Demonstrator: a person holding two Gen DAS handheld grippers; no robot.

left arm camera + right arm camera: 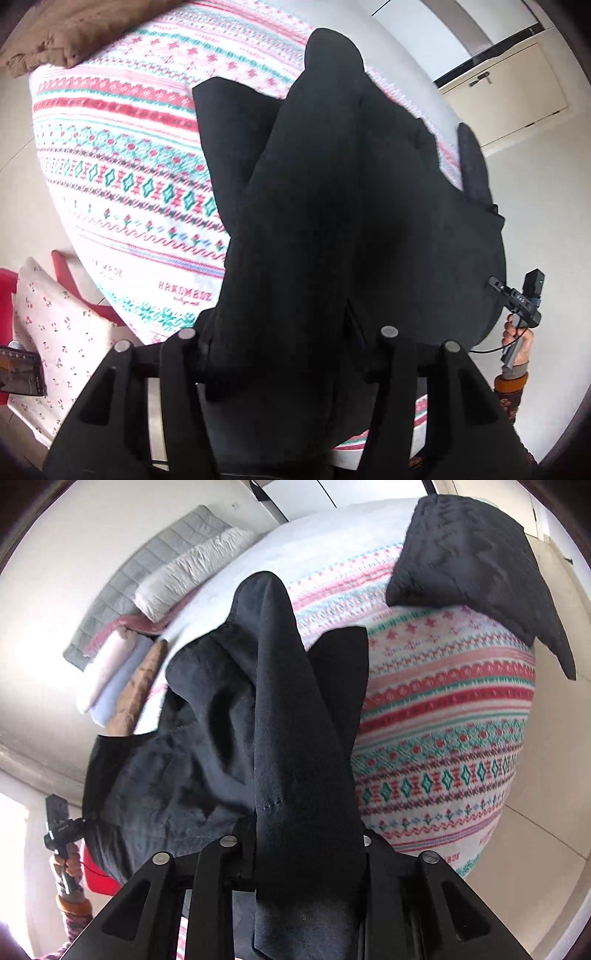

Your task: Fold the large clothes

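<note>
A large black garment [332,206] hangs between both grippers above a bed with a pink, red and teal patterned cover [122,158]. My left gripper [288,354] is shut on one edge of it; the cloth drapes over the fingers and hides the tips. My right gripper [299,849] is shut on another edge of the same garment [280,720], tips hidden too. The right gripper also shows at the right of the left wrist view [517,314], and the left one at the lower left of the right wrist view [59,827].
A dark quilted garment [476,565] lies at the bed's far corner. Folded bedding and pillows [155,590] are stacked by the wall. A brown cloth [62,33] lies on the bed edge. A cherry-print pillow [55,332] rests on a red chair [62,266].
</note>
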